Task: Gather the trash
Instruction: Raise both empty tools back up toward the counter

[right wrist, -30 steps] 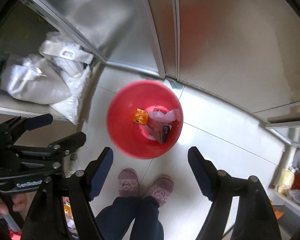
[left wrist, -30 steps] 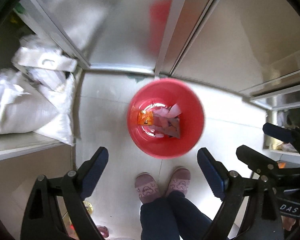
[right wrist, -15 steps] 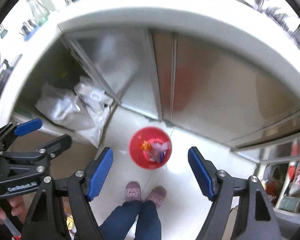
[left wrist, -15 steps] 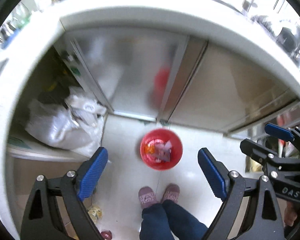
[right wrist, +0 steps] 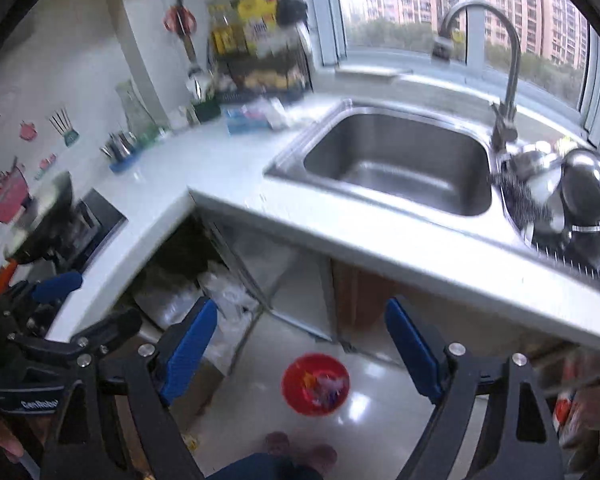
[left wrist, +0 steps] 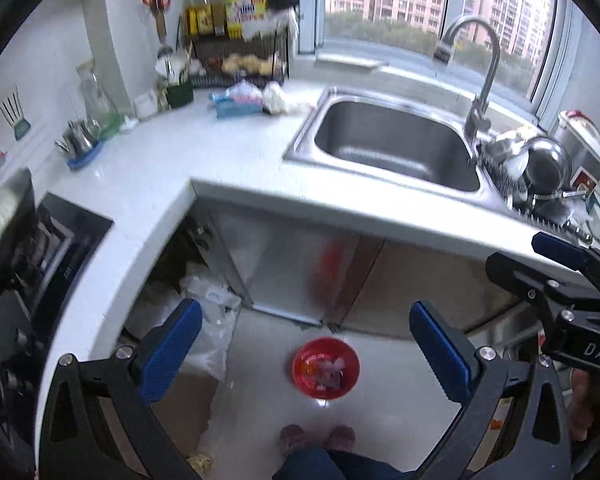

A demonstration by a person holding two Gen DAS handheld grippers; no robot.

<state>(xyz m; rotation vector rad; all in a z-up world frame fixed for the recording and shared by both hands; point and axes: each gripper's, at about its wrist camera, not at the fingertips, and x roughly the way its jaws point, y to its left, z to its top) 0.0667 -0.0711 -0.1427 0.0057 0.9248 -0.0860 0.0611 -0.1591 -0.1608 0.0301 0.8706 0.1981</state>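
**Both claws high over the red bin, nothing between the pads**

Writing first: the right claw's body, seen at the right edge of the left wrist view, carries the letters "DAS". The left claw's body, at the lower left of the right wrist view, bears a white label that looks like "GenRobot", though it is blurred. Labels on the yellow packets in the rack are too small to read.

The red bin (left wrist: 325, 368) stands on the pale tiled floor (left wrist: 384, 408), in front of the steel cabinet doors (left wrist: 296, 272) and below the bench (left wrist: 188, 160). Trash (left wrist: 324, 369) lies inside it: orange, pink and white scraps. A person's slippers (left wrist: 318, 438) are just nearer the camera than the bin.

The left claw (left wrist: 306, 350) is spread wide and opening, with the bin seen far below between its blue pads (left wrist: 171, 350). The right claw (right wrist: 300, 352) is likewise spread and opening, gripping nothing.

Above the bin, the white bench holds a steel sink (left wrist: 396, 148) with a curved tap (left wrist: 480, 76); windows behind show pink tower blocks. Left of the bin, white bags (left wrist: 212, 320) sit in an open cupboard.

Only the left view shows the black hob (left wrist: 56, 248) clearly; only the right view shows the pink wall stickers (right wrist: 10, 200).
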